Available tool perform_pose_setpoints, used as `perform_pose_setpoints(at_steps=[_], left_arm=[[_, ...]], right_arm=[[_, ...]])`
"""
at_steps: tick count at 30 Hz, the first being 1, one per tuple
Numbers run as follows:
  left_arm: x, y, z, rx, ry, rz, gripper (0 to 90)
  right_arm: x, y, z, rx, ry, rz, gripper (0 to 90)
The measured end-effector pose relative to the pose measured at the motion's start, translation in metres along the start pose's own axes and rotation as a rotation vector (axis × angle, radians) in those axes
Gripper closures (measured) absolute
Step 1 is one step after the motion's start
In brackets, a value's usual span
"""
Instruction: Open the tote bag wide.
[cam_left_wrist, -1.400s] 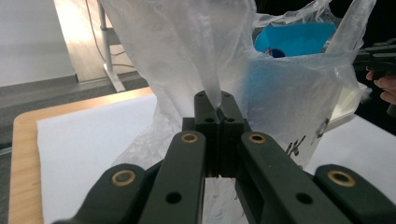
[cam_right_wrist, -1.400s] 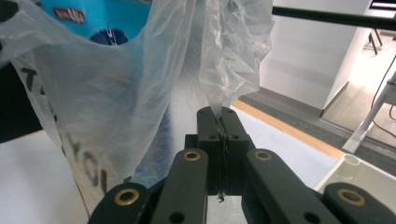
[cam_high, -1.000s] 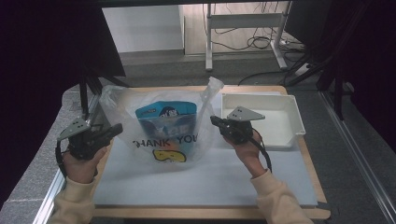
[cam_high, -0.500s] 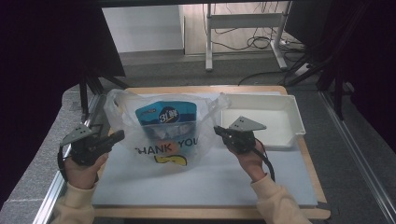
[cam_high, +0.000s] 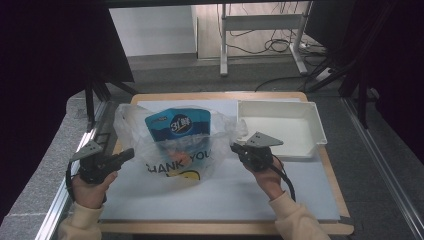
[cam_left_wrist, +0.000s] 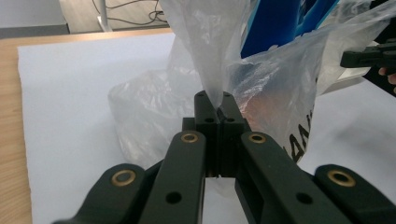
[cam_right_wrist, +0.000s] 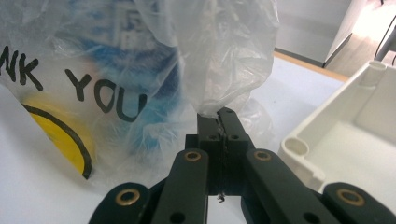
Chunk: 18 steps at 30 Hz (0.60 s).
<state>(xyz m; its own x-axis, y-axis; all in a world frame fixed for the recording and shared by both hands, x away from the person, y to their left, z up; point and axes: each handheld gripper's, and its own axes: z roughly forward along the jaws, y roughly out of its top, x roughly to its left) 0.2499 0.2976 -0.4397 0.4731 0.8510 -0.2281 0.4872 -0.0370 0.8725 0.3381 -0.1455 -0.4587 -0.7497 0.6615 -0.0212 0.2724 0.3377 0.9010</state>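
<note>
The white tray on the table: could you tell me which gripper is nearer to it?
Right. The right gripper sits just beside the white tray, at its near left corner, while the left gripper is across the plastic bag.

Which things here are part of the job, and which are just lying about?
In the job: plastic bag, blue pouch inside it, left gripper and right gripper, each shut on the bag.
Lying about: white tray, white mat.

The bag is thin, crinkled clear plastic with a glossy sheen; inside it the blue pouch looks glossy; beside the bag, the tray is smooth white matt plastic; under the bag, the mat is matt white on a wooden table
</note>
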Motion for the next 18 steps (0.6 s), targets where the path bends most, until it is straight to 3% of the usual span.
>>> perform_pose_setpoints(at_steps=[8, 18], left_arm=[[-0.002, -0.008, 0.005, 0.023, -0.01, -0.008, 89.9], [-0.001, -0.015, 0.011, 0.046, -0.01, -0.013, 90.0]], right_arm=[[-0.002, -0.009, -0.005, 0.01, 0.002, 0.014, 88.7], [0.002, -0.017, 0.004, 0.041, 0.013, 0.013, 88.7]])
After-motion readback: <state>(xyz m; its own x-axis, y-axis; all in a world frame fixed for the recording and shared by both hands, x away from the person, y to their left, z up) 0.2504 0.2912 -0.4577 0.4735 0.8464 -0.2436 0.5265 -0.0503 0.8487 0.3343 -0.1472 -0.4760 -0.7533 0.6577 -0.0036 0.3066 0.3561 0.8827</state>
